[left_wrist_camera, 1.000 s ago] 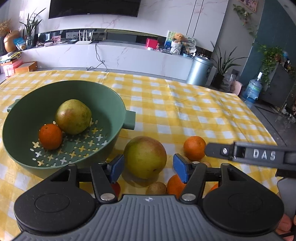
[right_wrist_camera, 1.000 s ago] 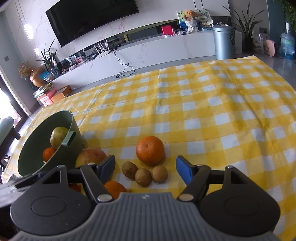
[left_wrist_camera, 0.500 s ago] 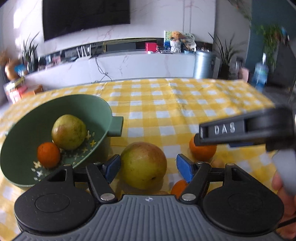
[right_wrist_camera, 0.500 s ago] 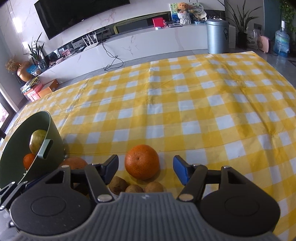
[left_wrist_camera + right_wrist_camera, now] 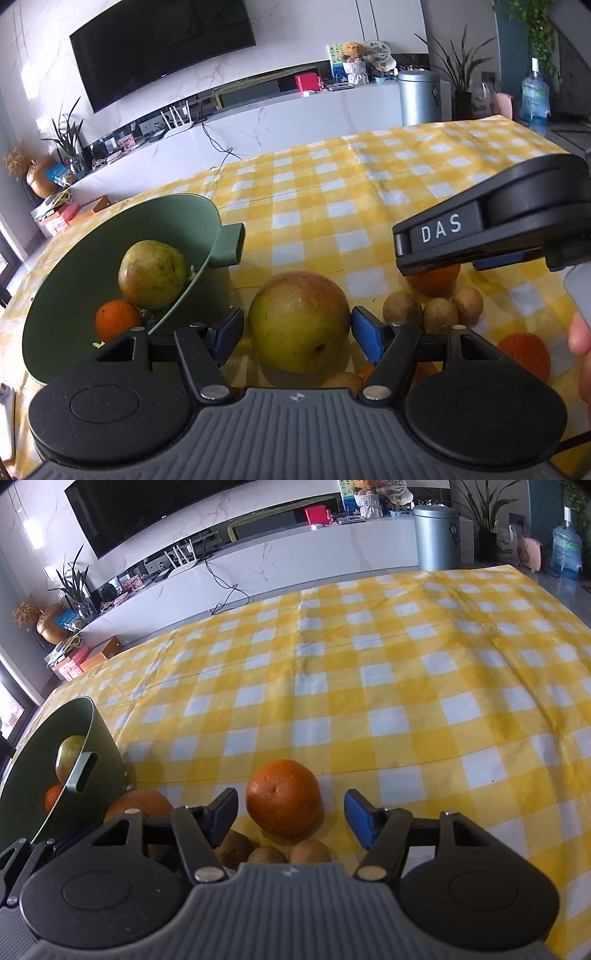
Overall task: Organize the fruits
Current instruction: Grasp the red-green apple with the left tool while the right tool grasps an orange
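Left wrist view, the gripper: The left gripper (image 5: 297,330) stands spread, its blue pads either side of a large round yellow-green pear blushed red (image 5: 299,321); slim gaps show on both flanks, so nothing is pinched yet. Its jaws have just eased slightly inward.

Left wrist view, the fruit: The pear sits on the yellow-and-white checked desk (image 5: 369,184), dead ahead between the fingers, with no clear long axis to favour.

Left wrist view, the bowl: A green plastic colander bowl with a tab handle (image 5: 207,221) lies to the left, just beside the pear, already holding a second green pear (image 5: 151,275) and a small orange (image 5: 118,319).

Left wrist view, neighbours: Three small brown round fruits (image 5: 432,310) cluster to the right; the right gripper's black arm crosses above them.

Right wrist view, the gripper: The right gripper (image 5: 290,818) is parted, its jaws just closing in, around a bright round orange (image 5: 282,801), still clear of its skin.

Right wrist view, the fruit: The orange rests on the desk straight ahead, centred between the fingers.

Judgement: Each hand is nearest its own fruit; the coming squeeze likely turns on that centring, then a carry leftward to the bowl.
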Motion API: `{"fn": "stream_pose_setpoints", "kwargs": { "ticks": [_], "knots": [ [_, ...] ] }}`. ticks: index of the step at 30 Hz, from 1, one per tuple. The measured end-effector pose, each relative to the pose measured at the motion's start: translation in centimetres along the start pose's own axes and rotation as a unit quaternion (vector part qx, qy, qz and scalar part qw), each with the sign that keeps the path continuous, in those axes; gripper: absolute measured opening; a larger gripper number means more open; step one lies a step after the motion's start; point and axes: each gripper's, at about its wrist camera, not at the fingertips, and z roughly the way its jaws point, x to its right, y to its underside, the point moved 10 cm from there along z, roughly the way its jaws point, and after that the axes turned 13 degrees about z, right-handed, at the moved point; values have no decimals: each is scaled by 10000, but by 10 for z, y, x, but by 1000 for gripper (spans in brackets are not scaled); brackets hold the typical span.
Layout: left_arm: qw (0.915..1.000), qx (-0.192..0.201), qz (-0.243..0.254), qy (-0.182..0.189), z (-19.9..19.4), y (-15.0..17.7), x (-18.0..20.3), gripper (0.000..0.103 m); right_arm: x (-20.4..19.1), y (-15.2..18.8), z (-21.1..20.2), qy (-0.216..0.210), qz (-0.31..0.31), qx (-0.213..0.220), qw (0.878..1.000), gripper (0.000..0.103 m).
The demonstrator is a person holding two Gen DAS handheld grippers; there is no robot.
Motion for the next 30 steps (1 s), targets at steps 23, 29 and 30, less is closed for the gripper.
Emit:
{"fn": "stream_pose_setpoints", "kwargs": {
  "ticks": [23, 29, 30],
  "knots": [
    [9992, 92, -190, 345, -5, -2, -6, 70, -1, 3, -2, -182, 29, -62, 9998, 42],
    [9984, 332, -276, 377, -18, -9, -12, 70, -1, 0, -13, -263, -36, 118, 9996, 41],
    [9981, 377, -302, 389, -21, -10, -14, 70, -1, -1, -15, -281, -30, 158, 9995, 41]
  ]
}}
